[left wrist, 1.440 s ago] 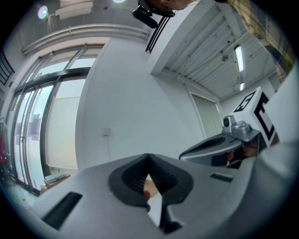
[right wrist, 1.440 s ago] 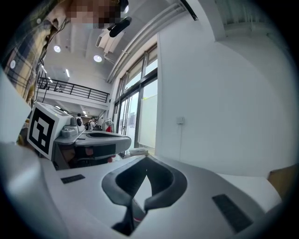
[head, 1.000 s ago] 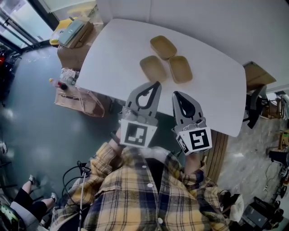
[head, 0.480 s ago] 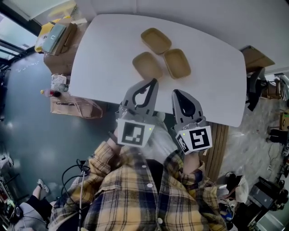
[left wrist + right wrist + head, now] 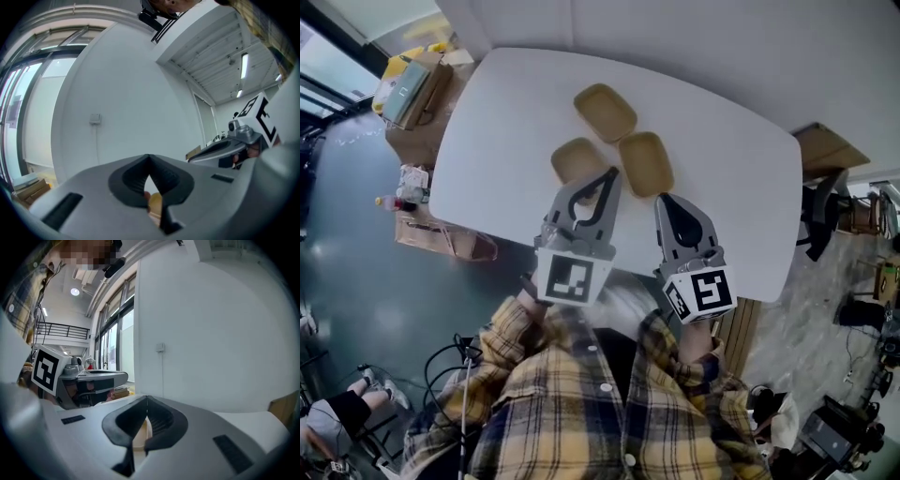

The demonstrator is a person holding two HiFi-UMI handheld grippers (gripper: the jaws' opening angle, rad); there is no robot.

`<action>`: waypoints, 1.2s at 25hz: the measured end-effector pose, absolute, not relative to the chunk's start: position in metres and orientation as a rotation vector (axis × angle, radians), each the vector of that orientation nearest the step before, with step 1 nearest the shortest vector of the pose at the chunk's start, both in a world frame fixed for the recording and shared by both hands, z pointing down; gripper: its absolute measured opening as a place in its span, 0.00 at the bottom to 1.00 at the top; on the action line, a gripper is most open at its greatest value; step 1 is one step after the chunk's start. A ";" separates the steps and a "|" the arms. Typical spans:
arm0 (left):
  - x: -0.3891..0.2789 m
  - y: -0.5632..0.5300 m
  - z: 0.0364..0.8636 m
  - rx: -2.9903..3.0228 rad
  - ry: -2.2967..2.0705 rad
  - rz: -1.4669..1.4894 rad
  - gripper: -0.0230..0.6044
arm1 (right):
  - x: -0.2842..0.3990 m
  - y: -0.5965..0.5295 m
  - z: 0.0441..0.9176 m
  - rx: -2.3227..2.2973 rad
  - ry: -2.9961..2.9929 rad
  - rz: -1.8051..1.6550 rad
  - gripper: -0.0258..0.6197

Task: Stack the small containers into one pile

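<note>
Three shallow tan containers lie close together on the white table: a far one, a near-left one and a near-right one. None rests in another. My left gripper is shut and holds nothing; its tip hangs over the near-left container's right edge. My right gripper is likewise shut with nothing in it, just short of the near-right container. In the left gripper view the jaws meet at the tip, with a sliver of tan container below. The right gripper view shows its jaws touching the same way.
Cardboard boxes stand off the table's far left corner and a bag lies on the floor at the left. A wooden crate and a dark chair sit past the right edge. A white wall runs behind the table.
Both grippers have come forward from the table's near edge toward the containers; the left tip now overlaps the near-left container. Both stay shut.
</note>
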State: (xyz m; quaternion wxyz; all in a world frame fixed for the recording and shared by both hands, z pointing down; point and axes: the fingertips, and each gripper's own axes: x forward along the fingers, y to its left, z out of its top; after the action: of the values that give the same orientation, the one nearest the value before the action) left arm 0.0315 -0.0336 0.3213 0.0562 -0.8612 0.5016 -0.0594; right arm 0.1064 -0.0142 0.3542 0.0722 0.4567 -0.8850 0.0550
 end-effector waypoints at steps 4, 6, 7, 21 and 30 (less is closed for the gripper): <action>0.046 -0.060 0.311 -2.562 1.548 -0.170 0.06 | 0.120 -0.053 0.349 1.315 -2.713 0.142 0.06; 0.050 -0.070 0.309 -2.539 1.566 -0.171 0.07 | 0.126 -0.069 0.347 1.301 -2.727 0.138 0.06; 0.050 -0.074 0.309 -2.532 1.580 -0.175 0.07 | 0.128 -0.076 0.345 1.293 -2.737 0.138 0.06; 0.031 -0.125 0.315 -2.566 1.554 -0.233 0.06 | 0.116 -0.135 0.336 1.347 -2.730 0.166 0.06; 0.016 -0.152 0.326 -2.625 1.558 -0.204 0.06 | 0.090 -0.162 0.328 1.278 -2.703 0.089 0.06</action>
State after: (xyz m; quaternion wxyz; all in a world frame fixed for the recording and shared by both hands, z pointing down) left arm 0.0160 -0.1523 0.3263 0.0408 -0.8573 0.5089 -0.0667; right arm 0.0904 -0.1617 0.3277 0.0752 0.4262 -0.9010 0.0295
